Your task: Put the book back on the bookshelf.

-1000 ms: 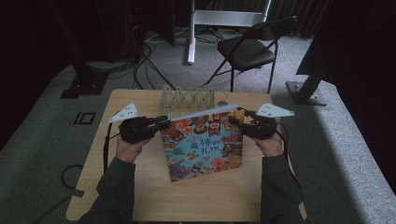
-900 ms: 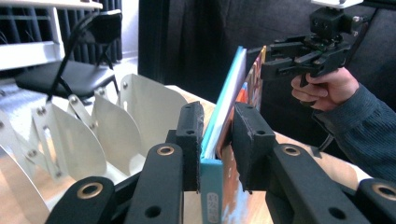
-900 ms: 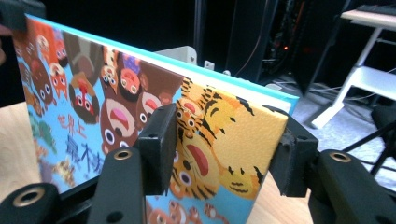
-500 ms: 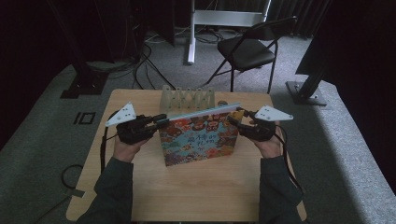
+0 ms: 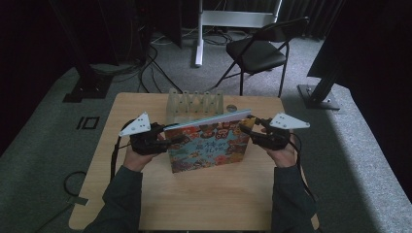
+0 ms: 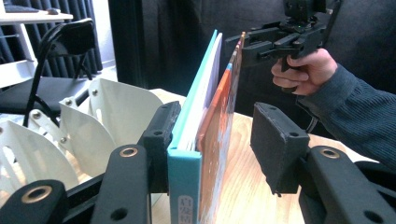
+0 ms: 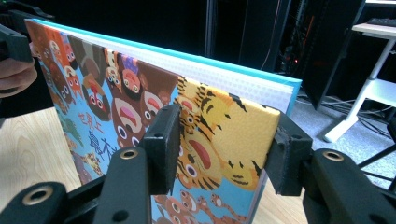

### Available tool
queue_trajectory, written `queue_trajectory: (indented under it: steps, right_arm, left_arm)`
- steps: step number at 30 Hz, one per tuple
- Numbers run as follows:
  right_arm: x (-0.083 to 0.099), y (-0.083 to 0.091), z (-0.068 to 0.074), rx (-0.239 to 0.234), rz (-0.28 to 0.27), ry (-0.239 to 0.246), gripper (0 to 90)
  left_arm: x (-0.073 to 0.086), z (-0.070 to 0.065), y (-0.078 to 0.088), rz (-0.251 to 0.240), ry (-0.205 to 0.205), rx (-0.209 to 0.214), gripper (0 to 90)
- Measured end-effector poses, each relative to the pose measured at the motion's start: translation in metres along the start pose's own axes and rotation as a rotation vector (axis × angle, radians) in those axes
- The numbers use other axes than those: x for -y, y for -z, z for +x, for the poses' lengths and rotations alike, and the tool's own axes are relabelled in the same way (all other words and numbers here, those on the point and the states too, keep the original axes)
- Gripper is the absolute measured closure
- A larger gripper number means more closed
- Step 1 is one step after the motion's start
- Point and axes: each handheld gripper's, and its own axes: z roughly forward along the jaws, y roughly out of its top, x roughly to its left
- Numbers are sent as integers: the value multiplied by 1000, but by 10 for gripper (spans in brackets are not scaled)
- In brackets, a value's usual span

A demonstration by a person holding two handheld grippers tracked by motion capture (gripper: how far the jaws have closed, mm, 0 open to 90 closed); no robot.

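A picture book point(image 5: 209, 145) with a colourful animal cover stands upright on its bottom edge on the wooden table point(image 5: 209, 204). My left gripper point(image 5: 172, 141) is at its left edge, where its jaws have just been opening. In the left gripper view one pad rests by the teal back cover of the book point(image 6: 184, 182) and the other pad point(image 6: 275, 144) stands clear of the front cover. My right gripper point(image 5: 248, 127) is at the top right corner, jaws just closing. They straddle the yellow tiger corner of the book point(image 7: 224, 135) without clamping it.
A white slotted rack point(image 5: 194, 104) stands just behind the book, near the table's far edge, with a small round object point(image 5: 232, 108) beside it. A black folding chair point(image 5: 257, 53) and a stand with cables are on the carpet beyond.
The book has tipped from leaning back, cover up, to standing nearly upright. The left jaws have let go of its edge and opened. Both hands stayed in place.
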Motion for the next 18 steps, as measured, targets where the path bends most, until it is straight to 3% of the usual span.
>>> queue_trajectory:
  steps: [5, 9, 18]
  right_arm:
    - [4, 3, -3, 12, 4, -11, 513]
    - [9, 6, -6, 13, 4, -21, 510]
    - [14, 7, -6, 11, 14, -30, 503]
  left_arm:
    - [4, -1, -4, 4, 29, 23, 512]
    - [6, 1, -2, -9, 45, 34, 556]
    - [13, 2, -4, -12, 47, 26, 606]
